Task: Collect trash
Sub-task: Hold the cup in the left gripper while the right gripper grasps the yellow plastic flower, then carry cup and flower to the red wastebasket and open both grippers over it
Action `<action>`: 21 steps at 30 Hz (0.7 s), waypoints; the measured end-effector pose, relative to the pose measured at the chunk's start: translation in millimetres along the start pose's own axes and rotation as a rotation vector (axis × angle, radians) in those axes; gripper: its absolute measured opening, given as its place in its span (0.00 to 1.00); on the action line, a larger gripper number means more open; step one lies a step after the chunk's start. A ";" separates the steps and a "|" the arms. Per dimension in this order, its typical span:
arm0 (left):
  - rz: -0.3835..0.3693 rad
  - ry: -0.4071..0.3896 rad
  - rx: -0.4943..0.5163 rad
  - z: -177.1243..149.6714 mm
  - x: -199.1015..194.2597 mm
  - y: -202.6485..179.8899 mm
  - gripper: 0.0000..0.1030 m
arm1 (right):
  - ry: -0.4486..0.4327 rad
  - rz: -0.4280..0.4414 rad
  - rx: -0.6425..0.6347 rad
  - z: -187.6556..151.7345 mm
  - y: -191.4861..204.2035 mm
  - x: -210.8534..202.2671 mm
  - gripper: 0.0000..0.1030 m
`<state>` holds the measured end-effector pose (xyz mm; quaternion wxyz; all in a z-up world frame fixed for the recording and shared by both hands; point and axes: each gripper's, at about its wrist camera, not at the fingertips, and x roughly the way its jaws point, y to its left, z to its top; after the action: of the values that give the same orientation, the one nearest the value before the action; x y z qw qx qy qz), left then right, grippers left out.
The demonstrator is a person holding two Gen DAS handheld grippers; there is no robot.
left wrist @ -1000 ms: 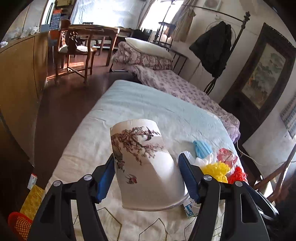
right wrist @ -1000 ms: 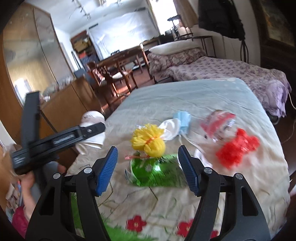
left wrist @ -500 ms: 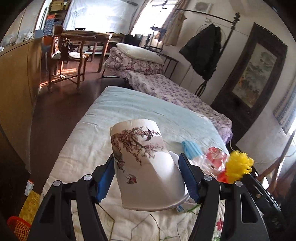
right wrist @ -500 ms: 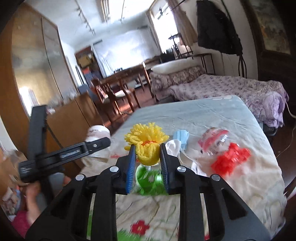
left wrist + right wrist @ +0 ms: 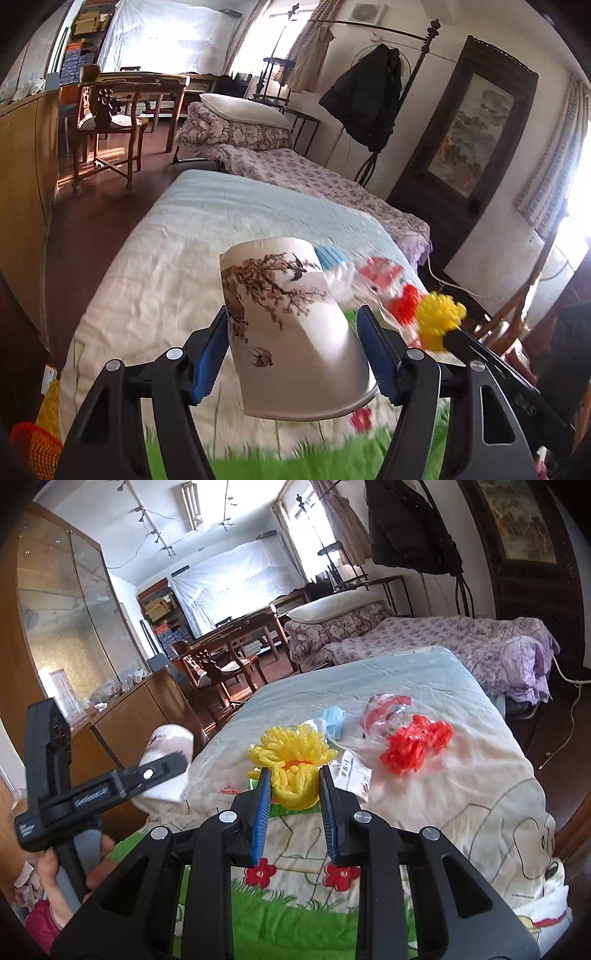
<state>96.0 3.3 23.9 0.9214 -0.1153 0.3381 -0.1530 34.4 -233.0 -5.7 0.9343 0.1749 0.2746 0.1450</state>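
My left gripper [image 5: 295,332] is shut on a white paper cup [image 5: 288,321] printed with a blossom branch and birds. It holds the cup tilted above the bed. My right gripper [image 5: 291,775] is shut on a yellow foam net [image 5: 291,753], lifted off the quilt. In the left wrist view the yellow net [image 5: 439,319] hangs just right of the cup. The cup [image 5: 166,746] and the left gripper [image 5: 147,773] show at the left of the right wrist view. On the quilt lie a red foam net [image 5: 417,746], a clear wrapper [image 5: 386,710] and a blue mask [image 5: 334,718].
A white printed slip [image 5: 352,775] lies near the yellow net. The bed [image 5: 480,812] has a wooden cabinet [image 5: 140,709] along its left side. Beyond it stand a chair [image 5: 218,668] and a second bed [image 5: 443,635] with floral covers. An orange mesh basket [image 5: 33,446] sits low at the left.
My right gripper closed on the yellow net and lifted it off the green packet, carrying it toward the cup. The left gripper with the cup shifted toward the trash pile.
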 end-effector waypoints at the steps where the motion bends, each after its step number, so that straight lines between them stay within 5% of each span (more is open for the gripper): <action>1: -0.004 0.002 -0.001 -2.7 -5.1 -0.9 0.65 | 0.003 0.002 0.006 -1.1 -1.3 -0.6 0.26; 21: 0.110 -0.151 0.031 -15.9 -151.4 11.5 0.65 | 0.006 0.067 0.041 -16.2 16.9 -29.0 0.26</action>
<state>-21.8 66.7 97.5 0.9529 -0.0934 0.2711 -0.0983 -1.1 -224.5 1.8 0.9243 0.2029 0.2741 0.1712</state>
